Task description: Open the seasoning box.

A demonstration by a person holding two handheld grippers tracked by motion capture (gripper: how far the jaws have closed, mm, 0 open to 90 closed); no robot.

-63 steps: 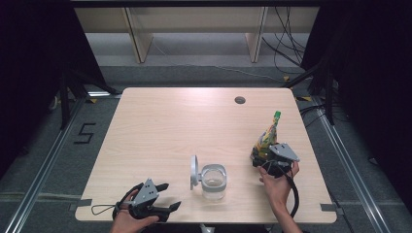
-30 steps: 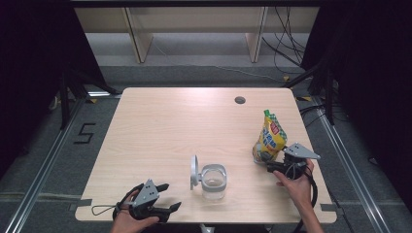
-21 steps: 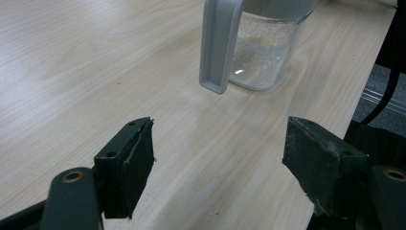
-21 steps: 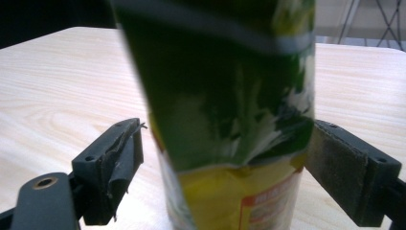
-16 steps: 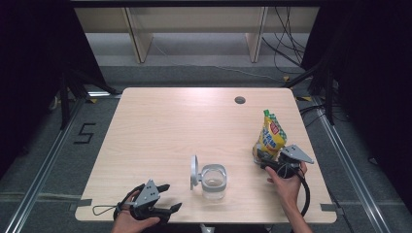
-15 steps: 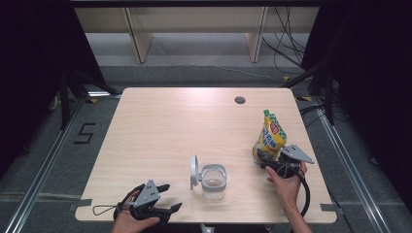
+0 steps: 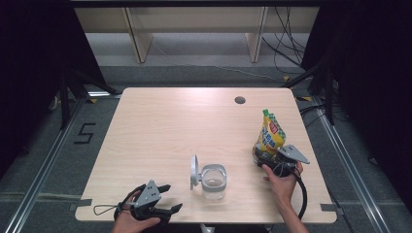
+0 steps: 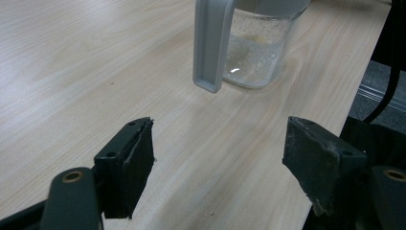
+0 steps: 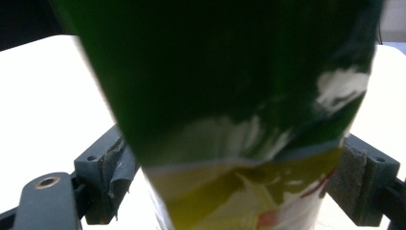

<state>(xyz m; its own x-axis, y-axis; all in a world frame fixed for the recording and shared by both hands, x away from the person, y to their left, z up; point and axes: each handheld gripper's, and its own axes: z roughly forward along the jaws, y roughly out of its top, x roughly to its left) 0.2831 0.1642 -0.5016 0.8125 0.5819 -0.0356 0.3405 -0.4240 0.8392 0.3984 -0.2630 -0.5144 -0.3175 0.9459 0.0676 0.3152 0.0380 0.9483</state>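
The clear glass jar (image 7: 213,180) stands near the front edge of the wooden table (image 7: 165,126), its grey hinged lid (image 7: 194,172) swung open and upright on the jar's left. To the jar's right, well apart, a yellow-and-green snack pouch (image 7: 270,137) stands upright with the right gripper (image 7: 265,160) at its base. In the right gripper view the pouch sits between the two pads (image 9: 353,175), which seem to press its sides, though the picture is blurred and dark, so how firm the hold is remains uncertain; I take the jaws as closed on the pouch.

The left gripper (image 7: 167,199) lies to the jar's front left, its jaws spread wide with nothing between them, aimed toward the jar.

The risk lies in the low grip. A soft, tall pouch held near its bottom can flop over or slide out when lifted, and it may crumple under the pads. Carried toward the jar, it could knock the raised lid or tip the jar, since the left gripper is not steadying it.
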